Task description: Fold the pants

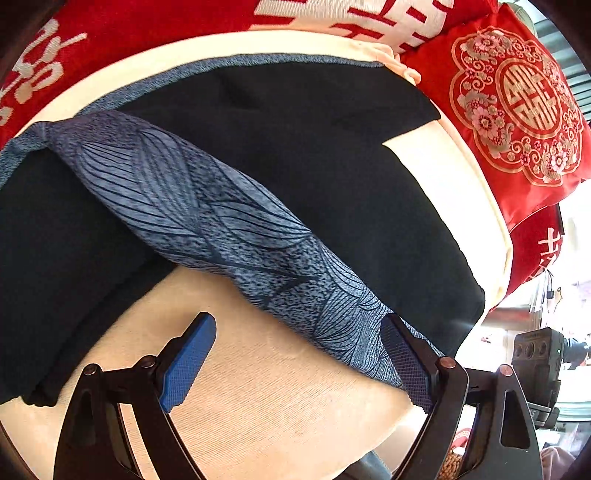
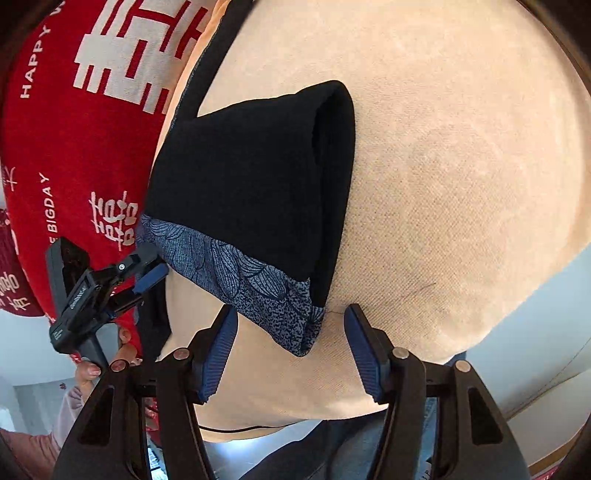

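Observation:
Dark navy pants [image 1: 314, 147] with a blue leaf-patterned band [image 1: 207, 214] lie on a cream cushion [image 1: 266, 398]. My left gripper [image 1: 295, 354] is open, its right finger [image 1: 406, 362] touching the band's near end. In the right wrist view the folded pants [image 2: 251, 184] lie with the patterned band [image 2: 251, 288] along the near edge. My right gripper [image 2: 291, 347] is open, its fingers either side of the band's corner, holding nothing. The left gripper also shows in the right wrist view [image 2: 147, 280], open at the band's left end.
Red pillows with white characters [image 1: 147, 22] and a red embroidered pillow [image 1: 517, 107] line the back of the cushion. In the right wrist view a red pillow [image 2: 74, 147] stands at the left, and bare cream cushion [image 2: 461, 166] spreads to the right.

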{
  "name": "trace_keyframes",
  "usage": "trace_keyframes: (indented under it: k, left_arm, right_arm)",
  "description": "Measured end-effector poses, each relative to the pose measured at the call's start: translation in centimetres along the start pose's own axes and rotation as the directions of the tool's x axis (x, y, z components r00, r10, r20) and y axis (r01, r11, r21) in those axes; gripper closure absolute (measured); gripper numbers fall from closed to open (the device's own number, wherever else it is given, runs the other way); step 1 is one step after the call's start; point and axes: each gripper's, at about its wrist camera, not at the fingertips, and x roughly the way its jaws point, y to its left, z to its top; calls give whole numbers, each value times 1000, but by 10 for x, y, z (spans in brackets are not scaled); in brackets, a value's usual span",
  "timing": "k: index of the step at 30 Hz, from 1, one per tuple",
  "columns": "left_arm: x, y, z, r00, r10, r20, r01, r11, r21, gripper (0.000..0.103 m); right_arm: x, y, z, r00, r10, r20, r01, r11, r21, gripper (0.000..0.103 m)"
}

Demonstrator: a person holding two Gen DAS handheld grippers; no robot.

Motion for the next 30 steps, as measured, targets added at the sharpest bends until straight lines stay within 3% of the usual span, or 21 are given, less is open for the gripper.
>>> trace_keyframes:
  k: [2, 5, 6, 7, 10, 11, 13, 15, 17, 20, 24, 28, 30]
  left_arm:
    - [2, -4, -2, 1000, -1, 1, 1, 1000, -6, 12]
    - [6, -9, -1, 1000, 11, -4, -11, 1000, -19, 12]
    - [8, -11, 0, 1000, 15, -10, -15, 999, -28, 12]
    - [8, -11, 1, 1000, 5, -15, -5, 999, -41, 12]
    - [12, -17, 3, 999, -17, -32, 15, 998, -58, 25]
    - [13, -20, 3, 999, -17, -37, 15, 998, -54, 25]
    - [15, -25, 2, 998, -28, -48, 25, 999, -44, 41]
    - [16, -27, 2, 998, -27, -54, 24, 999, -43, 46]
    - [15, -28, 5, 997, -49, -67, 45, 997, -58, 67]
    - [5, -29, 13, 995, -82, -53, 78, 993, -84, 67]
    - [-14, -41, 37, 995, -101, 4, 101, 993, -61, 67]
    - [-21, -54, 78, 994, -86, 71, 89, 995, -40, 67]
    - [-26, -51, 99, 991, -85, 107, 90, 995, -42, 67]
  right_arm:
    - [4, -9, 6, 992, 116, -42, -115, 993, 21, 39]
    - [11, -23, 13, 975, 210, -73, -203, 975, 92, 39]
    - [11, -28, 14, 968, 241, -74, -231, 964, 132, 41]
    - [7, -35, 13, 965, 250, -75, -236, 959, 158, 51]
    - [13, -40, 8, 970, 215, -116, -189, 961, 203, 80]
    - [17, -40, 9, 968, 212, -136, -180, 960, 214, 81]
    - [22, -36, 13, 962, 226, -155, -190, 958, 216, 81]
    - [23, -32, 13, 950, 258, -174, -219, 952, 214, 81]
    - [23, -22, 16, 940, 289, -180, -249, 944, 216, 90]
    - [6, 0, 27, 934, 315, -166, -287, 943, 171, 92]
    - [-21, 39, 67, 924, 361, -127, -353, 932, 80, 93]
    - [-43, 89, 133, 920, 376, -109, -383, 922, -59, 94]
    - [-44, 110, 167, 929, 353, -113, -366, 922, -124, 95]
